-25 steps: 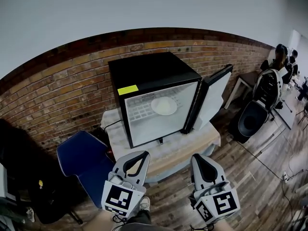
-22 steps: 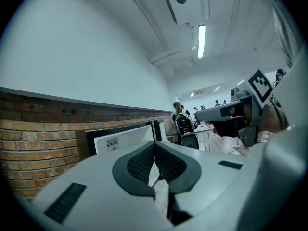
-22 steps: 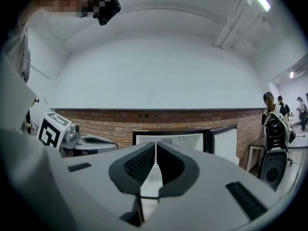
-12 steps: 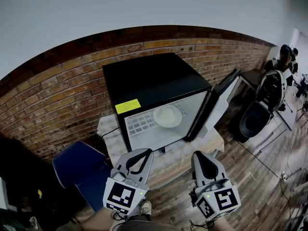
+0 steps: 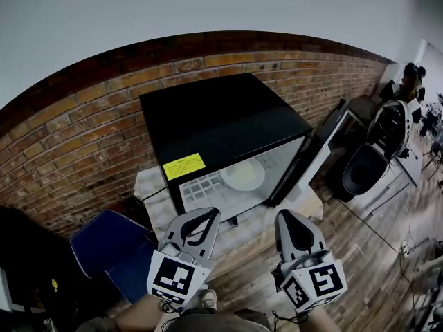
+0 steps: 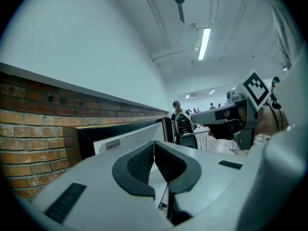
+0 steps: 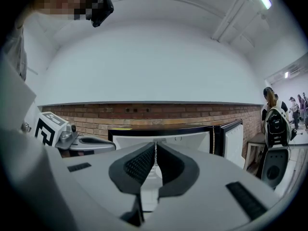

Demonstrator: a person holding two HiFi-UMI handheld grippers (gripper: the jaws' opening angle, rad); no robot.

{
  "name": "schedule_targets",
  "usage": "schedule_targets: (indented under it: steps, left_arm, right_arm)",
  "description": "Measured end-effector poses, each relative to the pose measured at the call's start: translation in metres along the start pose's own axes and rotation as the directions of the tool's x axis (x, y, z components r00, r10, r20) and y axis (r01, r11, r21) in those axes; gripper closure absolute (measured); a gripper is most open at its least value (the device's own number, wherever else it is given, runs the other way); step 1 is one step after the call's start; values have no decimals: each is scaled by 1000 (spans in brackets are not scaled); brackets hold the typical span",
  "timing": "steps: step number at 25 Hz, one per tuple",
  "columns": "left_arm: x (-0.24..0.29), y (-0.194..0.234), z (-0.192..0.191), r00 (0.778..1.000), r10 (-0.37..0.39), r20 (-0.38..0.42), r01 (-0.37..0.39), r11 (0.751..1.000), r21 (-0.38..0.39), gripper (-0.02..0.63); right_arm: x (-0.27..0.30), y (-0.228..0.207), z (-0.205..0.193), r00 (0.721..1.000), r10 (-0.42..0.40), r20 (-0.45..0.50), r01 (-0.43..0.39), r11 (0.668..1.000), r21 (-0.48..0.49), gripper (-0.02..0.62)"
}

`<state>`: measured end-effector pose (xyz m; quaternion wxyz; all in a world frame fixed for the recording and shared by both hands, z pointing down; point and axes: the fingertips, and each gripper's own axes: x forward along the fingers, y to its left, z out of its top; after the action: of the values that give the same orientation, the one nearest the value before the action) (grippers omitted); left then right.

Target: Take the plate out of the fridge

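A black mini fridge [image 5: 221,126] stands on a low table, its door [image 5: 325,147] swung open to the right. On the wire shelf inside lies a white plate [image 5: 243,175]. My left gripper [image 5: 210,214] and right gripper [image 5: 284,215] hover side by side in front of the fridge, short of its opening, both shut and empty. In the left gripper view the left gripper [image 6: 154,143] has its pads pressed together, with the fridge [image 6: 120,136] beyond. In the right gripper view the right gripper [image 7: 155,146] points straight at the fridge's opening [image 7: 163,137].
The pale table [image 5: 308,203] carries the fridge against a brick wall [image 5: 76,144]. A blue chair [image 5: 104,244] stands at the lower left. At the right stand a black office chair [image 5: 363,171] and a white side table. People are far off at the right.
The fridge has come nearer and now lies lower in the head view, more from above. Both grippers stay shut, a little closer to its front.
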<state>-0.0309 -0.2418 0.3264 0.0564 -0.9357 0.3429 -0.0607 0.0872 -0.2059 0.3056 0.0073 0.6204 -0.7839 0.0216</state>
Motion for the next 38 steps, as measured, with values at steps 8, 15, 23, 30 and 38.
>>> schedule_targets:
  steps: [8, 15, 23, 30, 38]
  left_arm:
    - [18, 6, -7, 1000, 4, -5, -4, 999, -49, 588]
    - [33, 8, -11, 999, 50, -22, -52, 995, -88, 588]
    - [60, 1, -20, 994, 93, -61, -95, 995, -32, 588]
    - [88, 3, -27, 991, 104, -80, -110, 991, -72, 588]
    - [108, 27, -38, 985, 148, -91, -159, 980, -117, 588]
  right_arm:
    - [20, -11, -6, 1000, 14, -24, -14, 1000, 26, 561]
    - [37, -28, -14, 997, 69, -45, -65, 994, 93, 560]
    - [61, -51, -26, 990, 121, -65, -110, 981, 157, 558]
    - [87, -71, -39, 986, 142, -88, -117, 963, 242, 465]
    - [116, -93, -69, 981, 153, -119, -91, 904, 418, 425]
